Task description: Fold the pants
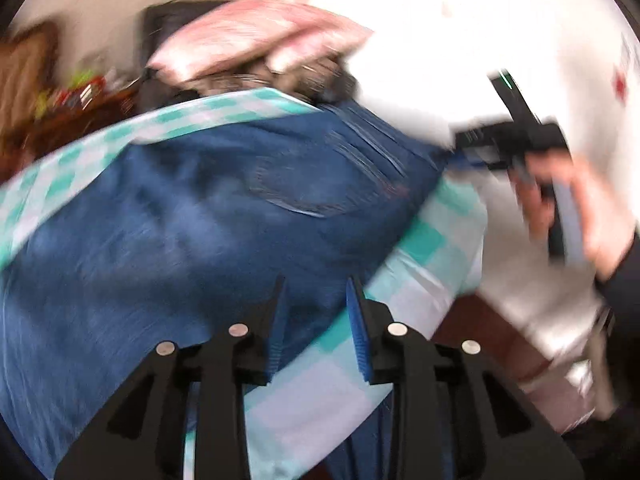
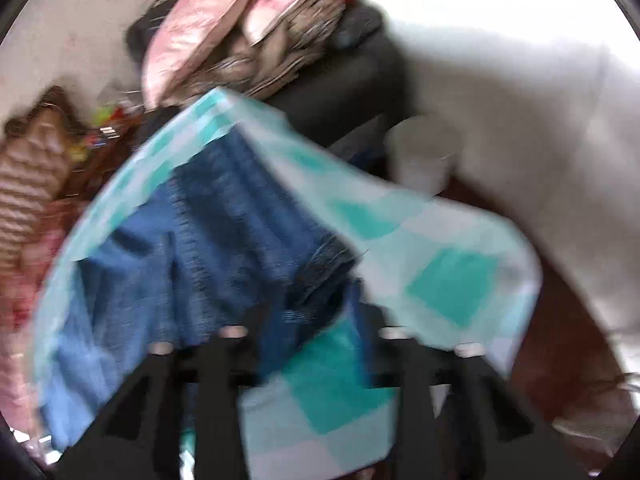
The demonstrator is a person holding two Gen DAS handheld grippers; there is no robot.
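Blue jeans [image 1: 192,216] lie spread across the checked teal cloth [image 1: 432,240] covering the surface, ready for folding. Left tool [image 1: 316,320] hovers released above their near edge; right tool [image 2: 316,344] gapes, gripping nothing.

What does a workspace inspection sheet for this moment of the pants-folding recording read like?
Surface: checked teal-and-white cloth, partly covered by the job's garment.
Job's things: blue jeans spread on the cloth, a back pocket facing up.
Clutter: pink pillows stacked behind; white bucket on the floor.
Grippers: left gripper open above the jeans' edge, nothing between the pads; right gripper open, blurred, over a denim edge; a hand holds it.
Cables: nothing seen.
Surroundings: white curtain or fabric at right; brown furniture with colourful small items at left; images motion-blurred.
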